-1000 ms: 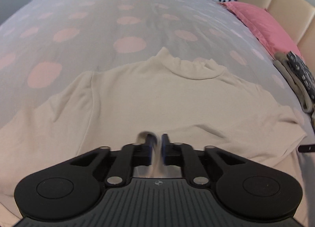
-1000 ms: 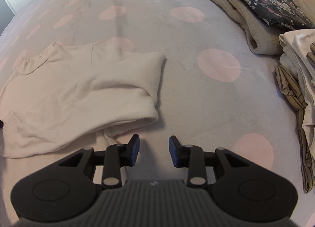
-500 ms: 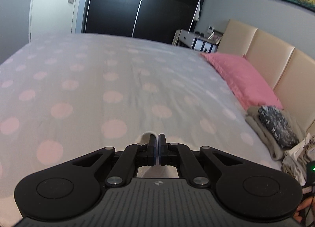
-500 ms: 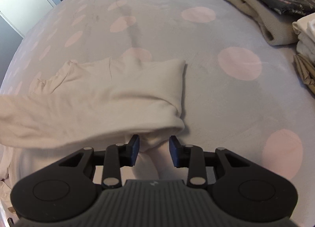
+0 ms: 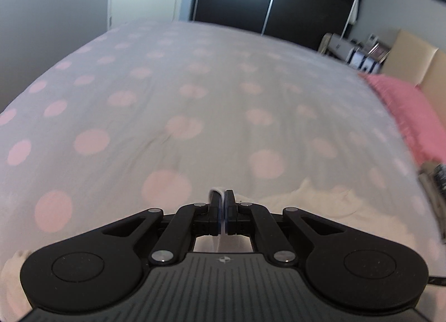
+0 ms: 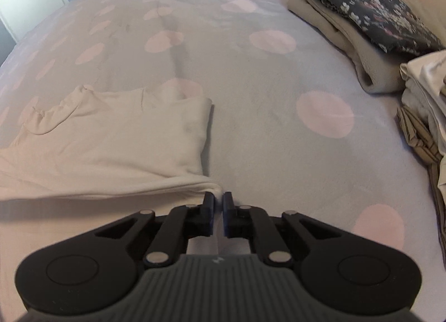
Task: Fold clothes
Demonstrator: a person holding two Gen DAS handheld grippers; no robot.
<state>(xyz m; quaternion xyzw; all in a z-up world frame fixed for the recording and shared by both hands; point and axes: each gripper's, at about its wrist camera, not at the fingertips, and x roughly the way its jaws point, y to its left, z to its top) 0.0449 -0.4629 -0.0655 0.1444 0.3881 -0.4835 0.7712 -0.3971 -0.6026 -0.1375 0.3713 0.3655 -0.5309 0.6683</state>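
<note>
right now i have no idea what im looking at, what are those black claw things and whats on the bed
The black claws are hand-held grippers, one in each of a person's hands; there is no robot. A small wide-angle camera sits on each gripper and looks forward along its two fingers, so each picture shows its own claw at the bottom.

One picture comes from the left gripper, the other from the right gripper. Both look over a bed covered by a grey bedspread with pink dots.

On it lies a cream top, partly folded over. Each gripper has closed on a bit of its cloth, so the person is likely mid-fold.

To the right sit stacks of folded clothes, a dark floral piece on top of one. A pink pillow lies by the headboard.
</note>
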